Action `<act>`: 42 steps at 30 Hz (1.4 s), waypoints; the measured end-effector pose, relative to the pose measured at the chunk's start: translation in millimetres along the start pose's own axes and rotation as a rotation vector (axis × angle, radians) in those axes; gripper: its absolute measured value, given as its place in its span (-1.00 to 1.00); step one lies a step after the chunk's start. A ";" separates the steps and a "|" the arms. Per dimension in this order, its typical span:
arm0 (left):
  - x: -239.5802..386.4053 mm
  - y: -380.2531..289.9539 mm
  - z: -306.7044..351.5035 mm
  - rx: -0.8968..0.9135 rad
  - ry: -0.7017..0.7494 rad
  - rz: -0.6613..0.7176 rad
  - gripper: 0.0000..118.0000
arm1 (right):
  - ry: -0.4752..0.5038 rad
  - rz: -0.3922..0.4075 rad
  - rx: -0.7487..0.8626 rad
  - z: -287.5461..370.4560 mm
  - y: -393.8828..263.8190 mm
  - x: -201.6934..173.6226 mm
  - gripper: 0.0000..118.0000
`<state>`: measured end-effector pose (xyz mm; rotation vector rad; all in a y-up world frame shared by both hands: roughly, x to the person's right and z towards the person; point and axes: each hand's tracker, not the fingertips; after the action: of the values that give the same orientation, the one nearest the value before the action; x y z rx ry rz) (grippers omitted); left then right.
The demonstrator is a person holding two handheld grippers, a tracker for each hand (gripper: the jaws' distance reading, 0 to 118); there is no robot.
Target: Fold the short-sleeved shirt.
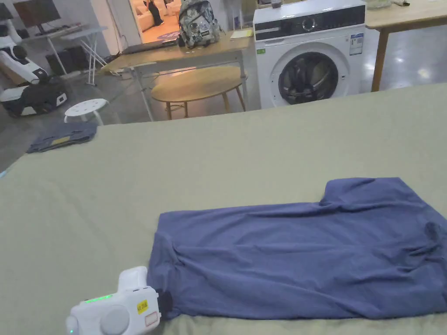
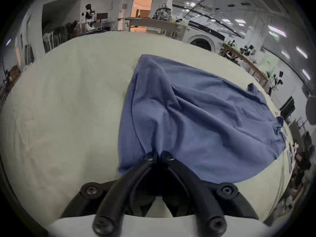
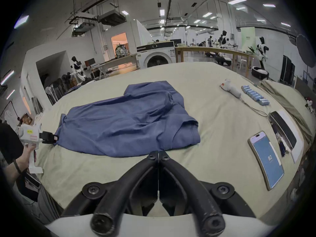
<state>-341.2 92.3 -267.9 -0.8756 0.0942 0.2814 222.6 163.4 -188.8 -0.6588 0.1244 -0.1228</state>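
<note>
A blue short-sleeved shirt (image 1: 297, 253) lies flat on the olive-green table cover (image 1: 218, 165), folded lengthwise, with one sleeve (image 1: 366, 189) sticking out at the far right. My left gripper (image 1: 165, 300) is at the shirt's near left corner. In the left gripper view the shirt (image 2: 205, 121) spreads away from the left gripper (image 2: 158, 156), whose jaws are shut on its hem. The right gripper view shows the shirt (image 3: 128, 121) and the left gripper (image 3: 55, 137) held by a hand. My right gripper (image 3: 158, 155) hangs just short of the shirt's near edge, shut with nothing in it.
A folded dark garment (image 1: 63, 135) lies at the table's far left corner. To the right of the shirt lie a phone (image 3: 266, 158), a white-edged tablet (image 3: 283, 133), a white handheld tool (image 3: 230, 89) and several blue cells (image 3: 254, 94). A washing machine (image 1: 310, 52) stands beyond the table.
</note>
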 end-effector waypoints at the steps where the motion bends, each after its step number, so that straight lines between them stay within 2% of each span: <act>1: 3.0 -1.4 0.7 -0.014 0.013 -0.037 -1.00 | -0.003 -0.002 0.001 -3.8 3.5 0.0 -0.89; 2: 4.0 -0.1 -2.1 -0.034 0.020 -0.067 -1.00 | -0.005 -0.004 0.001 -8.5 8.3 -0.2 -0.35; 3: 4.1 2.5 -4.6 -0.045 0.021 -0.079 -1.00 | -0.012 -0.007 -0.002 -16.8 15.1 0.0 0.04; 4: 3.8 4.5 -6.2 -0.050 0.018 -0.076 -1.00 | -0.017 -0.012 -0.007 -25.6 22.1 0.4 0.14; 8: 12.0 -4.4 0.6 -0.041 0.011 -0.097 -1.00 | 0.004 -0.122 -0.017 -75.6 35.6 23.6 0.13; 10: 12.2 -7.2 3.6 -0.027 0.010 -0.111 -1.00 | -0.078 -0.156 -0.035 -98.9 40.4 31.8 0.13; 12: 15.2 -7.3 3.5 -0.024 0.014 -0.115 -1.00 | -0.208 -0.159 -0.066 -118.0 40.6 37.1 0.14; 13: 18.4 -8.4 8.4 -0.025 0.018 -0.119 -1.00 | -0.222 -0.171 -0.120 -129.2 38.2 41.8 0.12; 14: 20.0 -9.0 9.0 -0.025 0.021 -0.122 -1.00 | -0.184 -0.199 -0.169 -137.6 34.4 46.2 0.10; 15: 21.6 -10.2 9.2 -0.023 0.024 -0.127 -1.00 | -0.136 -0.219 -0.215 -146.1 28.6 49.6 0.01; 16: 22.5 -11.2 9.8 -0.022 0.026 -0.132 -1.00 | -0.186 -0.150 -0.161 -143.0 27.1 45.4 -0.17; 18: 21.2 -11.2 14.0 -0.015 0.022 -0.129 -1.00 | -0.185 -0.138 -0.163 -134.4 36.1 40.8 -0.81; 19: 20.7 -11.5 16.5 -0.009 0.015 -0.125 -1.00 | -0.151 -0.139 -0.167 -132.4 39.8 42.7 -0.89; 20: 18.7 -11.9 19.6 0.001 -0.002 -0.115 -1.00 | -0.122 -0.147 -0.180 -134.4 40.4 44.5 -0.89; 22: 2.1 -7.1 32.6 0.070 -0.066 -0.085 -1.00 | -0.134 -0.148 -0.180 -126.7 46.2 43.7 -0.89; 25: -6.0 -3.6 69.3 0.096 -0.081 -0.049 -1.00 | -0.159 -0.089 -0.096 -92.4 55.8 30.6 -0.89; 29: -8.9 -6.3 111.1 0.110 -0.076 -0.164 -1.00 | -0.146 -0.089 -0.087 -60.4 51.8 21.7 -0.89; 30: -11.3 -10.9 122.5 0.106 -0.051 -0.179 -1.00 | -0.147 -0.076 -0.079 -50.8 47.3 20.1 -0.89; 32: -19.8 -25.8 144.9 0.113 -0.090 -0.150 -1.00 | -0.158 -0.055 -0.072 -26.8 34.3 15.5 -0.89; 37: -44.8 -84.0 167.3 0.077 -0.104 -0.131 -1.00 | -0.150 -0.074 -0.086 27.8 -19.8 19.8 -0.89; 40: -52.6 -109.2 170.1 0.069 -0.091 -0.131 -1.00 | -0.133 -0.103 -0.109 37.0 -44.3 26.2 -0.88; 41: -54.1 -115.1 169.8 0.071 -0.121 -0.125 -1.00 | -0.122 -0.106 -0.106 36.1 -49.2 27.2 -0.74; 42: -57.3 -119.9 169.2 0.104 -0.157 -0.104 -0.92 | -0.120 -0.102 -0.108 33.8 -54.2 28.1 -0.42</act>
<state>-368.0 137.8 -59.4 -0.7503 -0.0813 0.2449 251.5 136.9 -131.1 -0.7785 -0.0185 -0.1753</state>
